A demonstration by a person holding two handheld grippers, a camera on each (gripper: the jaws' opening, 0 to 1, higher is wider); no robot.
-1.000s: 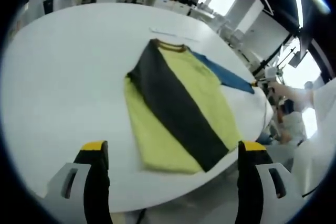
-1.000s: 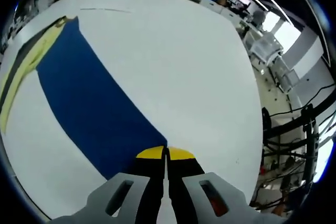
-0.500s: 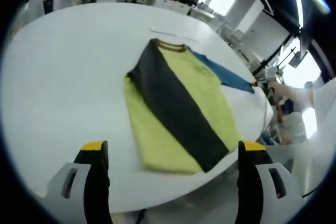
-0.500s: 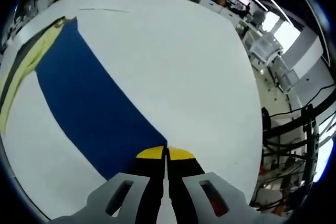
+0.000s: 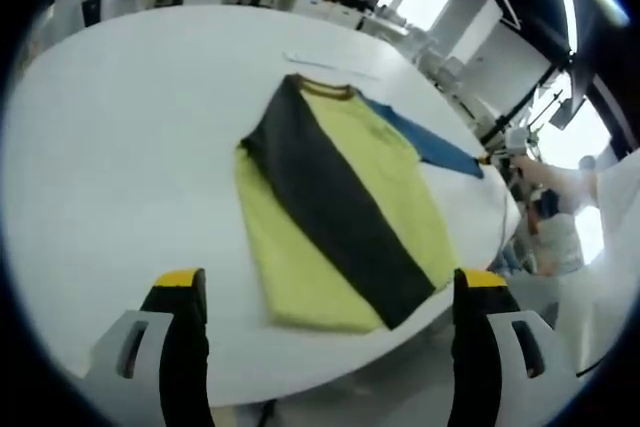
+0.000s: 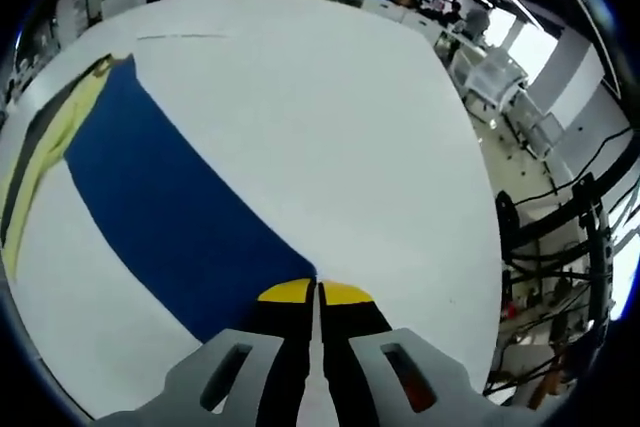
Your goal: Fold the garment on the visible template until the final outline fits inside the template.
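While right gripper [image 6: 316,293] jaws pinch blue sleeve [image 6: 165,217], left gripper [image 5: 325,282] jaws wide; no writing legible.

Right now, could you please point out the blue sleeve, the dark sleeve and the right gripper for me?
blue sleeve [image 6: 170,217], right gripper view, middle of the fabric.
dark sleeve [image 5: 330,207], left gripper view, mid-band.
right gripper [image 6: 317,292], right gripper view, between its yellow tips.

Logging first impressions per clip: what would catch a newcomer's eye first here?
The yellow-and-dark shirt lying flat on the white table, one dark sleeve folded diagonally across it. Then the blue sleeve stretched out to the side, its end pinched in the shut right gripper. The left gripper hangs open before the hem.
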